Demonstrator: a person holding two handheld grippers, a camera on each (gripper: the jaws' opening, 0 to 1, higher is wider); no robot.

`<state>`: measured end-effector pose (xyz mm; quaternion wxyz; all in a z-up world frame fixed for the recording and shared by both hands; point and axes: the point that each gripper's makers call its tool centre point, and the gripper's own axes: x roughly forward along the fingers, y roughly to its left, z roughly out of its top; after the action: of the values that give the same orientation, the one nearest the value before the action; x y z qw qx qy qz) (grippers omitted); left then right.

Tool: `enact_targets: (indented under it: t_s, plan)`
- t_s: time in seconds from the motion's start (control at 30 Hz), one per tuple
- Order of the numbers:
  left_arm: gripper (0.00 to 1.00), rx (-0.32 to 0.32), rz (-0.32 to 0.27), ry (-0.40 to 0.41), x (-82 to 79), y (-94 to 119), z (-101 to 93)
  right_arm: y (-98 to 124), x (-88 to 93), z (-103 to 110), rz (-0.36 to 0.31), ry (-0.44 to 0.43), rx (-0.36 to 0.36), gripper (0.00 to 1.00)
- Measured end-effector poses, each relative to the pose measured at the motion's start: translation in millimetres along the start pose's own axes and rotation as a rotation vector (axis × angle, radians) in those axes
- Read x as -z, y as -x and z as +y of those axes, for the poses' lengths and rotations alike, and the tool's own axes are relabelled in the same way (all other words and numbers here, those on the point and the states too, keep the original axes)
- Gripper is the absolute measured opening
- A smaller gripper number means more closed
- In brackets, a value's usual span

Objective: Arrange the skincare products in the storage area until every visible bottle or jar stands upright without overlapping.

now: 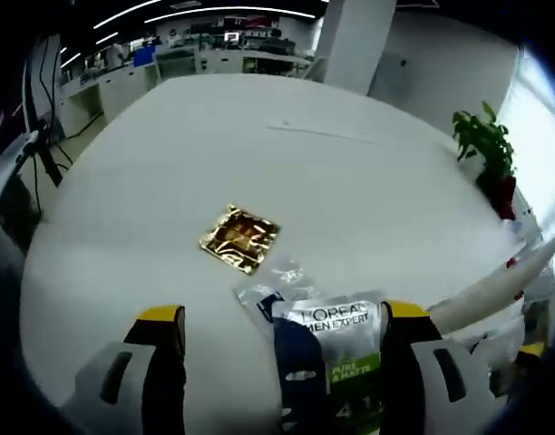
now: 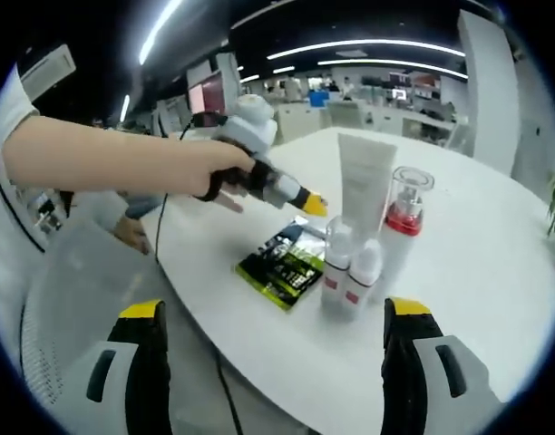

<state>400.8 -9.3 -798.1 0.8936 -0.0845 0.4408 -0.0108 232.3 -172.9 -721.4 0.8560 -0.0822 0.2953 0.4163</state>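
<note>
In the left gripper view my left gripper [image 1: 283, 315] is open, its yellow-tipped jaws wide apart over a flat L'Oreal Men Expert pack [image 1: 336, 353] in clear wrap. A gold sachet [image 1: 239, 237] lies just beyond it. In the right gripper view my right gripper [image 2: 276, 313] is open and empty, short of the table edge. Ahead stand a white tube [image 2: 364, 181], a clear-capped bottle with a red band [image 2: 406, 213] and two small white bottles [image 2: 348, 276], all upright and close together. The pack [image 2: 287, 263] lies flat to their left, with the left gripper [image 2: 309, 203] hovering over its far end.
The white table [image 1: 259, 136] stretches wide beyond the sachet. A potted plant [image 1: 486, 149] stands near its far right edge. A person's arm [image 2: 105, 154] reaches in from the left, holding the left gripper. Office desks and monitors fill the background.
</note>
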Motion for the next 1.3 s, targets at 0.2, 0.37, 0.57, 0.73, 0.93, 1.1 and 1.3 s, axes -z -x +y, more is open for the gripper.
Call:
enact_targets:
  t_s: [0.2,0.37,0.57,0.73,0.93,1.1,1.3]
  plan:
    - [0.77,-0.061,0.016,-0.004,-1.0,-10.9,-1.5,0.1,1.3,-0.5,0.004,-0.012,0.0,0.98]
    - [0.75,-0.1,0.055,-0.045,2.6,-19.9,-2.7,0.0,2.4,-1.0,0.007,-0.024,0.001,0.98]
    - [0.73,-0.137,0.094,-0.063,8.1,-23.3,1.8,0.1,2.5,-2.6,0.001,-0.046,0.002,0.98]
    - [0.67,-0.158,0.11,-0.075,8.0,-23.7,8.1,0.5,2.3,-3.8,-0.005,-0.059,0.005,0.98]
    - [0.6,-0.141,0.106,-0.112,5.6,-22.6,5.1,0.0,3.1,-2.4,-0.002,-0.065,-0.002,0.98]
    - [0.34,-0.114,0.1,-0.155,2.8,-24.5,3.5,-0.2,4.2,-2.0,0.001,-0.067,-0.006,0.97]
    - [0.08,-0.098,0.107,-0.2,2.0,-24.8,10.0,-0.6,5.1,-1.6,0.004,-0.071,-0.008,0.97]
